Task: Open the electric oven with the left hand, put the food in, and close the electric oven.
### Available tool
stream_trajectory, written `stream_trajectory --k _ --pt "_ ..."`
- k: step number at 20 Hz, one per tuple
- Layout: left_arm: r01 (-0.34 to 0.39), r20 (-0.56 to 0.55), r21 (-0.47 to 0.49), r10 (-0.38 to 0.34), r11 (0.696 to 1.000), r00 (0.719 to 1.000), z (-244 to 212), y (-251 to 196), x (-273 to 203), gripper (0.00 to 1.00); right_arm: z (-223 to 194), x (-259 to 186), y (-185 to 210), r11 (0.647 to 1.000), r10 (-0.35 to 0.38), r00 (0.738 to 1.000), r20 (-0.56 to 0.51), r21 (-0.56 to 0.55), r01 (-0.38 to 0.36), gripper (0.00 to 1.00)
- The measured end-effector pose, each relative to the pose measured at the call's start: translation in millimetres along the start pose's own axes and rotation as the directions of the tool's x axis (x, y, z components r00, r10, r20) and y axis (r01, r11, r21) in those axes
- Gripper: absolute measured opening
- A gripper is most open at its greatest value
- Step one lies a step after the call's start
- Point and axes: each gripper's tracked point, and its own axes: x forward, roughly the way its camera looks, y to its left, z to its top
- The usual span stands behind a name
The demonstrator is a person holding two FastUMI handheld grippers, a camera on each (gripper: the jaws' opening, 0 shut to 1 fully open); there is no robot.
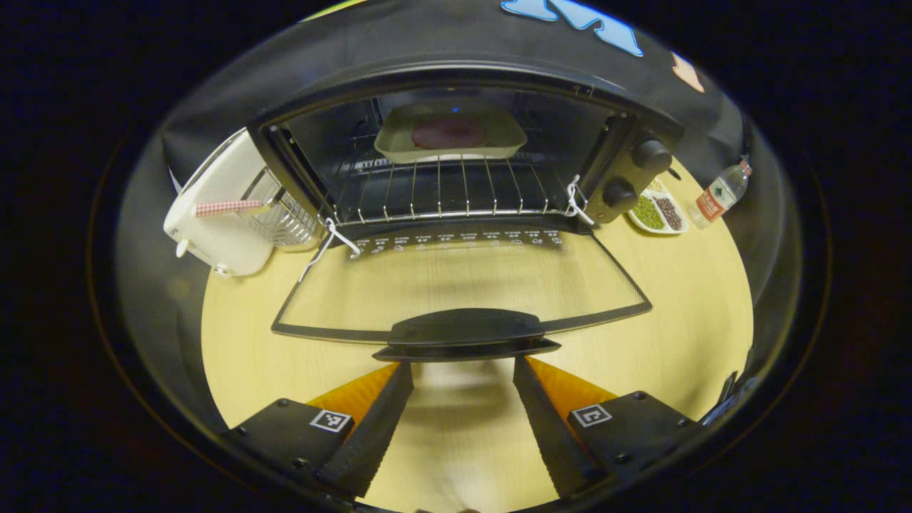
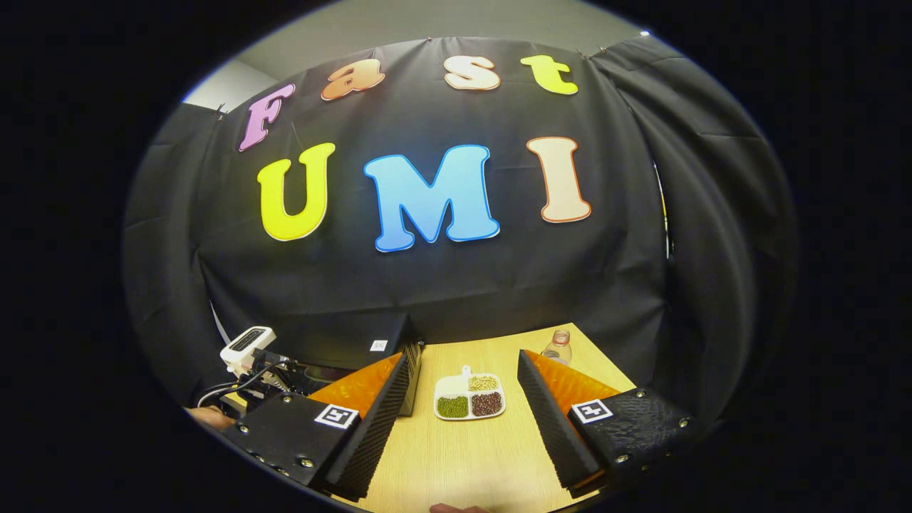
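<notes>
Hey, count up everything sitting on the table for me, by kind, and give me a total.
Electric oven, door open, with a tray of food on its rack: 1
White toaster: 1
Divided dish of beans: 1
Water bottle: 1
Total: 4, or 5 with the tray inside the oven.

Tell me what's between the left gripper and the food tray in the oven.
In the left gripper view: the lowered door with its handle, then the wire rack, between the left gripper and the tray.
</notes>
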Motion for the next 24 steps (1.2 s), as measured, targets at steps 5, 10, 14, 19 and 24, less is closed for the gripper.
stream_trajectory --k 5,10,14,19,24 --pt "-0.021 0.057 -0.003 0.022 1.0 0.998 10 0 -9 0.96 -6 0 -3 1.0 0.001 1.0 -0.01 0.016 -0.001 0.93" --pt "-0.04 0.088 0.014 0.039 0.999 0.995 18 1 -15 0.96 -8 -4 -10 1.0 -0.009 1.0 -0.01 0.016 0.009 0.93" --pt "-0.052 0.107 0.022 0.05 0.998 0.993 24 2 -18 0.96 -14 -2 -14 1.0 -0.014 1.0 -0.025 0.028 0.015 0.93" --pt "-0.075 0.175 0.01 0.072 0.997 0.982 40 4 -19 1.0 -10 -3 -16 1.0 -0.017 1.0 -0.017 0.025 0.018 0.93" --pt "-0.064 0.228 0.017 0.059 0.998 0.972 55 -4 -22 1.0 -8 -6 -21 0.999 -0.03 0.999 -0.012 0.026 0.03 0.93"
